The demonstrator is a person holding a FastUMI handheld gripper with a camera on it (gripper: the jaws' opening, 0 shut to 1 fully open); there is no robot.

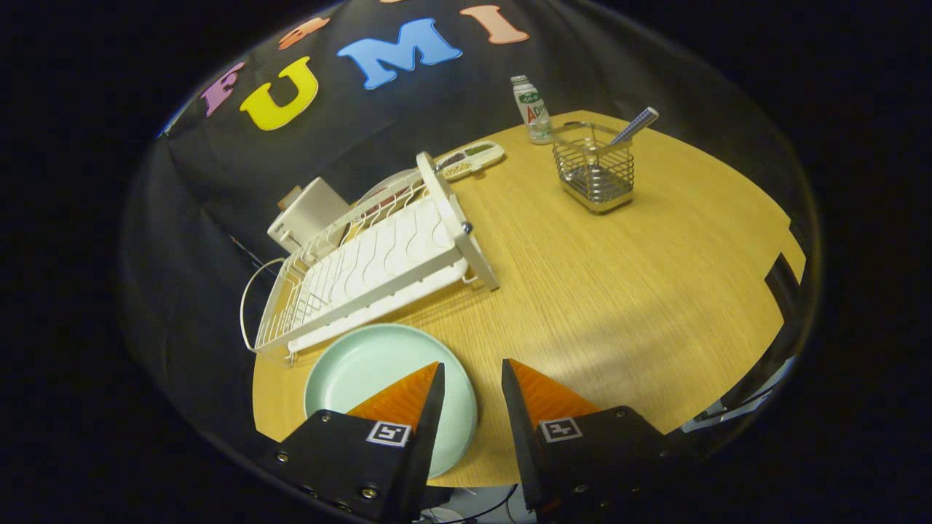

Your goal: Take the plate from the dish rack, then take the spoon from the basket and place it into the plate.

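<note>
A pale green plate [371,367] lies flat on the wooden table [619,291], just in front of the white dish rack [378,262]. My gripper [472,367] stands open with nothing between its orange fingers [408,397]; the left finger hangs over the plate's right half and the right finger is over bare table. Far beyond the fingers stands a wire basket [593,171], and a spoon [632,125] with a checked handle leans out of it to the right.
A small white bottle [531,109] stands behind the basket near the table's far edge. A long white tray [470,159] with dark contents lies past the rack's far end. A white box-like appliance [306,211] sits behind the rack. Dark chair parts [783,280] flank the table's right edge.
</note>
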